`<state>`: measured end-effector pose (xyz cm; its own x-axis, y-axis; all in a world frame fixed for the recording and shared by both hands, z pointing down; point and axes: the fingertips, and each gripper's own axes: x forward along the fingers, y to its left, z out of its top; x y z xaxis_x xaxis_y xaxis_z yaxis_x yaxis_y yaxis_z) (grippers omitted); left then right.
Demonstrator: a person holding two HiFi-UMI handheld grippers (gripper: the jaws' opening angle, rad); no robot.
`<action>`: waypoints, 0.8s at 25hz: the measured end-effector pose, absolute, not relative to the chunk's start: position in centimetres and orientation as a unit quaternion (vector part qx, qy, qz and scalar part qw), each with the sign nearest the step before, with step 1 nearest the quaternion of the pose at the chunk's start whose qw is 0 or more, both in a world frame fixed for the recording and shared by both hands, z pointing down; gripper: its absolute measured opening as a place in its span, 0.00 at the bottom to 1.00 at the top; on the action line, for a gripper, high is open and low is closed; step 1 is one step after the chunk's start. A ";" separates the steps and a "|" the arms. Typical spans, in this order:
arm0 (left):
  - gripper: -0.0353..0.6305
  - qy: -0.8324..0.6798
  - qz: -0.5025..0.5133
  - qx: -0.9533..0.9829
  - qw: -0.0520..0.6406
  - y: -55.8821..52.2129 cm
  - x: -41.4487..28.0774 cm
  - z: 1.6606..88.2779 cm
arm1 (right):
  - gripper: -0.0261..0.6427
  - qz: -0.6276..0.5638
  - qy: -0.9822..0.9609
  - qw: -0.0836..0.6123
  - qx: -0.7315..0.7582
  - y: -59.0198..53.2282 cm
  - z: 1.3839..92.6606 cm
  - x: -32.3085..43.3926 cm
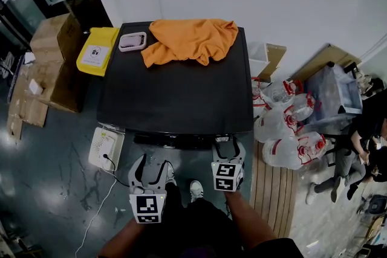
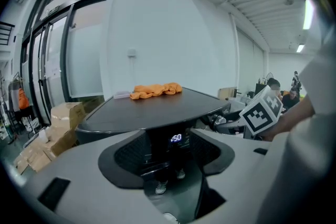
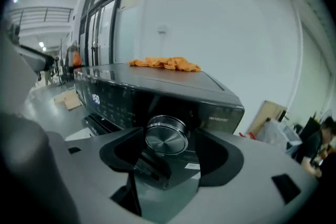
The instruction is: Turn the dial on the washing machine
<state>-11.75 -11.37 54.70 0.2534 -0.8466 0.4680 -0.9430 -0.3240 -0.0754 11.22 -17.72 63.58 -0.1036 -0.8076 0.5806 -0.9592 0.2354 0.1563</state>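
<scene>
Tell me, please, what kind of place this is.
Probably a workshop or storage area, not a home: the washing machine stands between cardboard boxes and bagged plastic bottles.

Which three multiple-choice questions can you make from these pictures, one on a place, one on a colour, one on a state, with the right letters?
1. Where does the orange cloth lie? A) on the floor B) on the washing machine's top, at the back C) in a gripper
2. What colour is the dial? A) silver B) red C) yellow
3. How is the right gripper? A) shut on the cloth B) open, dial between its jaws C) shut, empty
Key: 1 B, it rests on the black top at the rear; 2 A, it shines like metal; 3 B, the jaws stand apart beside the dial.
</scene>
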 end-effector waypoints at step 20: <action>0.45 -0.571 0.223 0.783 0.110 -10.8 -12.0 54.9 | 0.46 0.087 -0.713 0.346 0.604 -17.6 64.6 10.8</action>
<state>-12.04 -10.79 54.91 0.2492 -0.8440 0.4750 -0.9421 -0.3249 -0.0829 10.79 -17.63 64.59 -0.0318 -0.8006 0.5984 -0.9208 0.2563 0.2940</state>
